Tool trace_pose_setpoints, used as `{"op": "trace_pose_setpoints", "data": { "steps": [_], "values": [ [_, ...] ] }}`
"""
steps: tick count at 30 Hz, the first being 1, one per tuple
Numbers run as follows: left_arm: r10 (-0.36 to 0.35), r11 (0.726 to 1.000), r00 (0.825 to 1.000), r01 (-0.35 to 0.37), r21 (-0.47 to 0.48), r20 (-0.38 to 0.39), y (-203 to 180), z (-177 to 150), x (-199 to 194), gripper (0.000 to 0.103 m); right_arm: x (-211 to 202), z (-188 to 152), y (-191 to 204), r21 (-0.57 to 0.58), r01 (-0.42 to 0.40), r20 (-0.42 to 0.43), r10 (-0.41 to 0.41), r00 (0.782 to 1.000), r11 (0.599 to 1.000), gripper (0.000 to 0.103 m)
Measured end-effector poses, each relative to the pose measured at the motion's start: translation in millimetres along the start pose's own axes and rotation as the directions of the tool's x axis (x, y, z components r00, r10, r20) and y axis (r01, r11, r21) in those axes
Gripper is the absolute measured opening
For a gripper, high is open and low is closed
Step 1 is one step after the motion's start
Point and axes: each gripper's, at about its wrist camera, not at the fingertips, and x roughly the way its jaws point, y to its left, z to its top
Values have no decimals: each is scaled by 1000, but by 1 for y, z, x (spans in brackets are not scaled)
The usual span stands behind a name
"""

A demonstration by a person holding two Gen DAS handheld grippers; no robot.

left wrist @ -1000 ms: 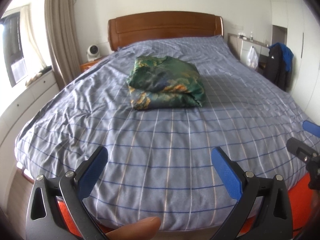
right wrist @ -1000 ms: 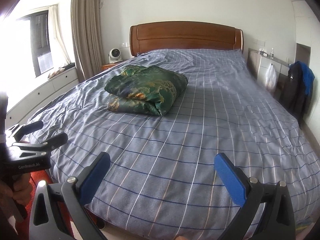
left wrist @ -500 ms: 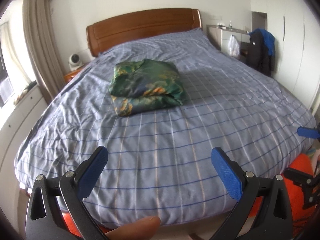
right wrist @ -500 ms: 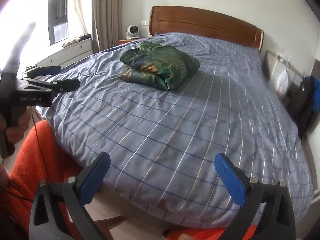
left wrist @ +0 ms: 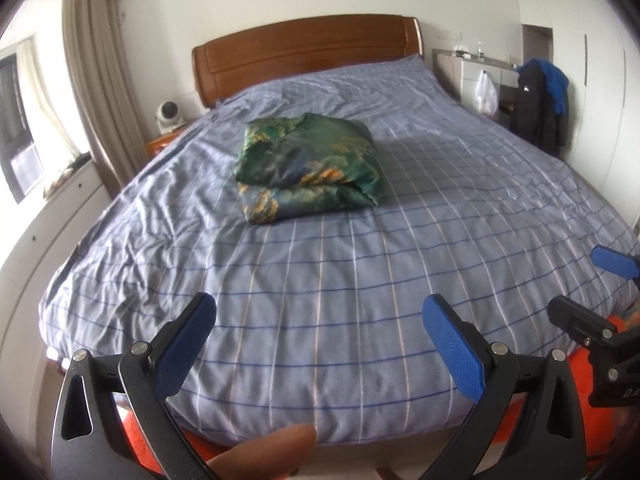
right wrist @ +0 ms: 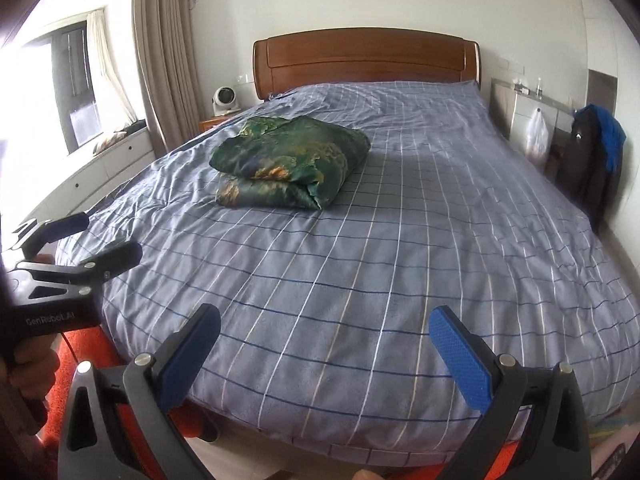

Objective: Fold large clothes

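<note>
A green patterned garment (left wrist: 306,166) lies folded in a thick bundle on the bed's grey-blue checked cover (left wrist: 340,280), toward the headboard; it also shows in the right wrist view (right wrist: 286,160). My left gripper (left wrist: 320,340) is open and empty, held over the foot edge of the bed, far from the bundle. My right gripper (right wrist: 326,344) is open and empty, also at the foot edge. The right gripper shows at the right border of the left wrist view (left wrist: 592,300). The left gripper shows at the left of the right wrist view (right wrist: 80,240).
A wooden headboard (right wrist: 366,56) backs the bed. A small white fan (right wrist: 224,100) stands on a nightstand at the left. A dark and blue jacket (right wrist: 596,160) hangs at the right by a cabinet. Curtains and a window bench line the left wall. Orange cloth (right wrist: 76,348) lies below the foot of the bed.
Both wrist views have swung back to face the headboard squarely. The folded garment has not moved. Both grippers stay open and empty at the foot of the bed.
</note>
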Motion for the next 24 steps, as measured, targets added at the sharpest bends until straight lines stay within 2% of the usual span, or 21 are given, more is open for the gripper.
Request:
{"op": "trace_pose_setpoints", "data": {
  "steps": [9,15,21,24],
  "values": [
    [-14,999,996,10,-47,-84,4,9,17,103,3,7,-3,-6,14,-4,-14,1000,1000,103],
    [0,997,995,-8,-80,-95,11,9,19,103,7,24,-9,-8,50,5,-50,999,999,103],
    [19,996,995,-27,-82,-98,16,7,22,103,18,24,1,-7,18,-36,-18,999,1000,103],
    [29,996,996,-37,-81,-90,17,7,20,103,19,27,8,-28,17,-30,-18,999,999,103]
  ]
}}
